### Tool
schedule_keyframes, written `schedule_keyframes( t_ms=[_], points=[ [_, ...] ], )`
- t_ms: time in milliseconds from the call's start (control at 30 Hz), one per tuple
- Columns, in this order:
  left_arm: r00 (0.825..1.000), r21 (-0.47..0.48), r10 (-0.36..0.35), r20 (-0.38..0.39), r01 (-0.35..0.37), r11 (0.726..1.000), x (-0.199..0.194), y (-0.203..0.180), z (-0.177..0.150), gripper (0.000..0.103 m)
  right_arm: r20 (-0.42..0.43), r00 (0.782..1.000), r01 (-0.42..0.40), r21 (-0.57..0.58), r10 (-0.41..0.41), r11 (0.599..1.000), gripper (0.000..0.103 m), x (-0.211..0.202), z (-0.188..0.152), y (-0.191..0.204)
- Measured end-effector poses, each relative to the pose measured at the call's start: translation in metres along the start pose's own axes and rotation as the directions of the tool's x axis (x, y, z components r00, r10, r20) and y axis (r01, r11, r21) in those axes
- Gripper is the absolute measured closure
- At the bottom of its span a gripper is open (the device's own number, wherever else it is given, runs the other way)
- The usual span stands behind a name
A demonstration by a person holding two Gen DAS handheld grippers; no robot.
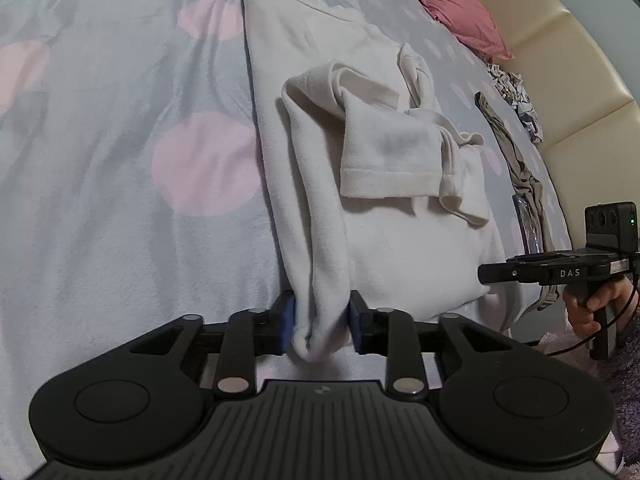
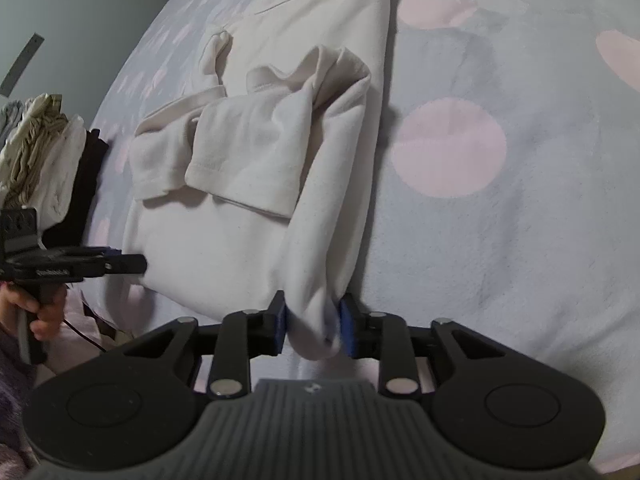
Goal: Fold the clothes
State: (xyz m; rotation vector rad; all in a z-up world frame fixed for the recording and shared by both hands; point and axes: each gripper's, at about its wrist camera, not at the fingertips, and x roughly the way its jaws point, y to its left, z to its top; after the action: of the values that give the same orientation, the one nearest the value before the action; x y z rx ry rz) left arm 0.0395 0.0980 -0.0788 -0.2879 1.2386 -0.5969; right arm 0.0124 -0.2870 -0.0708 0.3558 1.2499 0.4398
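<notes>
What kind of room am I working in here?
Most likely a bedroom: the white garment lies on a bed covered by a grey blanket with pink dots, a pink pillow sits by a cream padded headboard, and other clothes are piled nearby.

Soft matt cloth garment point(image 1: 380, 264), fleecy blanket point(image 1: 120, 200)
</notes>
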Motion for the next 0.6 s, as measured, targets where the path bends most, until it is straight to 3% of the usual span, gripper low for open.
schedule_keyframes(
  t_ms=[133,267,400,600],
  points=[
    [0.993,0.112,0.071,0.095,-0.081,0.99,-0.029,-0.013,0.0,0.069,0.077,0.994,0.087,-0.114,-0.079,0.99,0.068,-0.022,0.003,0.014],
    [0.981,0.177,0.042,0.189,-0.076,0.981,-0.047,-0.024,0.006,0.07,0.184,0.977,0.152,-0.232,-0.11,0.961,0.069,-0.041,0.004,0.03],
    [0.988,0.268,0.03,0.153,-0.07,0.961,-0.03,-0.047,0.011,0.072,0.186,0.982,0.097,-0.304,-0.041,0.948,0.074,-0.036,0.006,0.043],
    [0.997,0.37,0.046,0.068,-0.068,0.926,0.009,-0.069,0.014,0.072,0.107,0.993,0.085,-0.376,-0.048,0.923,0.074,0.002,0.006,0.062]
  ],
)
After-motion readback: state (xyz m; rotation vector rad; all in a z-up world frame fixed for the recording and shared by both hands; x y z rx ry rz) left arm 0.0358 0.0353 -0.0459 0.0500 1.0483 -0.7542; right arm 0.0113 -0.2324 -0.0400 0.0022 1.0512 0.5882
